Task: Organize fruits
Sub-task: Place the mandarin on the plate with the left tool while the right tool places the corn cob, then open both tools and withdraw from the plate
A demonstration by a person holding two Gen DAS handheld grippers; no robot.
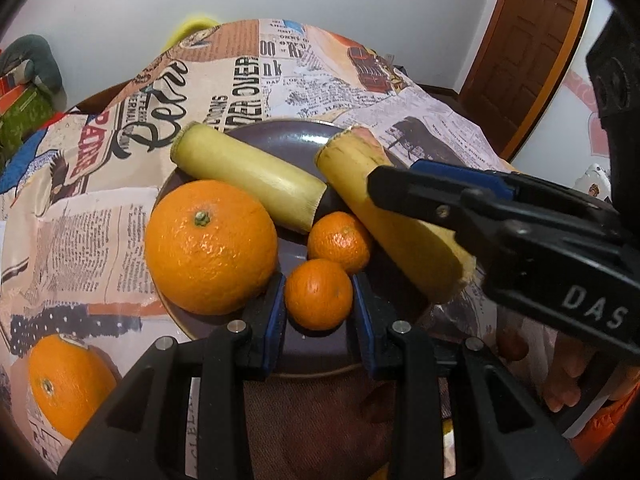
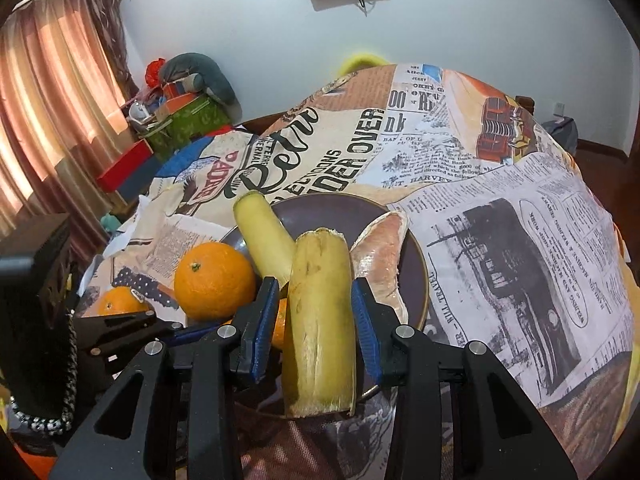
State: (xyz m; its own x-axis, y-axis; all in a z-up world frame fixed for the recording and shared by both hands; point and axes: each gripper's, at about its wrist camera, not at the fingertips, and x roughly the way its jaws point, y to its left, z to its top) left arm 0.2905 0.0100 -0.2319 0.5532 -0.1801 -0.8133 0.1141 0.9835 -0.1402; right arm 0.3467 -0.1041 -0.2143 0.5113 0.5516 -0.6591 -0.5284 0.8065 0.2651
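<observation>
A dark purple plate [image 1: 296,138] holds a big orange [image 1: 211,248], two small mandarins [image 1: 339,242] [image 1: 319,294] and two pale yellow cane pieces [image 1: 248,172] [image 1: 400,220]. My left gripper [image 1: 319,312] has its blue pads on either side of the nearer mandarin, touching or almost touching it. My right gripper [image 2: 316,324] straddles the right cane piece [image 2: 322,320] with small gaps at both pads; it also shows in the left wrist view [image 1: 440,188]. A pomelo wedge [image 2: 380,264] lies on the plate [image 2: 332,208] behind it. A second big orange [image 1: 68,384] lies on the cloth.
The table wears a newspaper-print cloth [image 2: 500,220]. Boxes and clutter [image 2: 176,120] stand at the far left beside a curtain [image 2: 52,100]. A wooden door [image 1: 528,48] is at the right.
</observation>
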